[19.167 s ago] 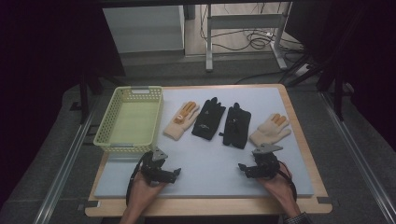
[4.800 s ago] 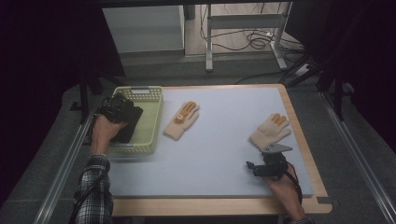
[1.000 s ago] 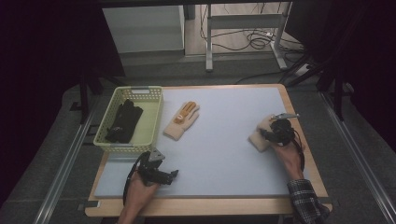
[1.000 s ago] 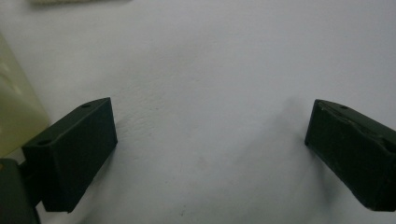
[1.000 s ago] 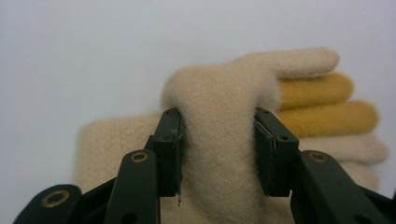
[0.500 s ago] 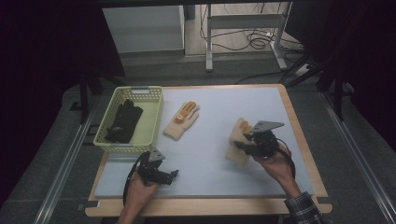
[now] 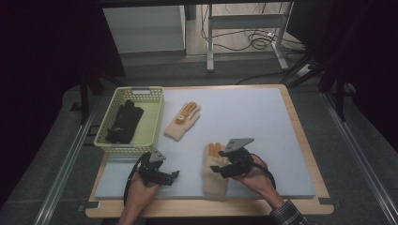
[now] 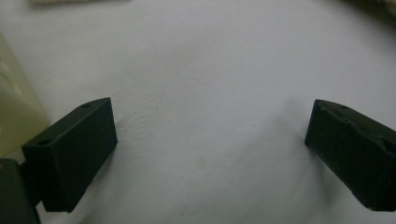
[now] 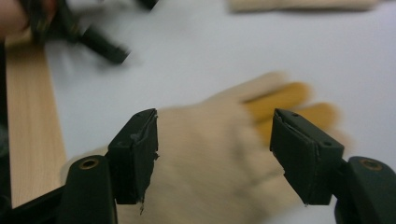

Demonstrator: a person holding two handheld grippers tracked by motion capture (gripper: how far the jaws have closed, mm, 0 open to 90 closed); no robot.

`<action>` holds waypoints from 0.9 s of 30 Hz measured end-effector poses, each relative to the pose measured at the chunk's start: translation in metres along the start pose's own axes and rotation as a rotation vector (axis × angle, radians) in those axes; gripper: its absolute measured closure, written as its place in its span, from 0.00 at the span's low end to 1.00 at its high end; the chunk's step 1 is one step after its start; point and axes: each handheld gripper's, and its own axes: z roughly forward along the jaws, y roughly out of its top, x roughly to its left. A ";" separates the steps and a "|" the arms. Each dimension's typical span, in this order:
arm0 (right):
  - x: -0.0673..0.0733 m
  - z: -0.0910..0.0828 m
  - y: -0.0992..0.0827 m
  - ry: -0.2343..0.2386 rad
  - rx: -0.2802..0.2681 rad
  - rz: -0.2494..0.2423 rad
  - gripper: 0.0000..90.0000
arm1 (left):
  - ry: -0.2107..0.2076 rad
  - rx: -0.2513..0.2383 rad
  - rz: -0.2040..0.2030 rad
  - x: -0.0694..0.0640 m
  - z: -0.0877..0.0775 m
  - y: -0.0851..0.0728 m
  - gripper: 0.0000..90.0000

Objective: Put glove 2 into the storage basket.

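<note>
Nearest the person, at about 7 o'clock on the bench, the left hand-held gripper rests low over the pale mat, its jaws spread wide with nothing but bare surface between them in the left gripper view. At roughly 5 o'clock the right hand-held gripper hangs just above a cream glove with orange fingertips. Its jaws have just been opening, and in the right gripper view they stand wide on either side of the glove's palm, the pads clear of the fabric, so the glove lies loose on the mat, cuff toward the near edge and fingers pointing to 12 o'clock. That view is blurred.

Farther on, near the bench's middle and toward 10 o'clock, a second cream glove lies flat, well apart from the first. At 9 to 10 o'clock, on the left edge, a pale green basket holds black gloves bunched together.
</note>
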 end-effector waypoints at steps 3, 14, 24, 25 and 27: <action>-0.018 -0.017 -0.008 -0.094 -0.003 0.085 0.58 | -0.001 0.003 0.003 0.000 0.000 0.000 0.03; -0.036 0.009 -0.038 -0.176 0.049 0.144 0.78 | -0.001 0.003 0.003 0.000 0.000 0.000 0.03; -0.041 0.014 -0.022 -0.157 0.024 0.137 0.71 | -0.001 0.003 0.003 0.000 0.000 0.000 0.03; -0.043 0.014 -0.018 -0.162 0.019 0.132 0.69 | -0.001 0.003 0.003 0.000 0.000 0.000 0.03; -0.045 0.015 -0.009 -0.166 0.008 0.123 0.66 | -0.001 0.003 0.003 0.000 0.000 0.000 0.03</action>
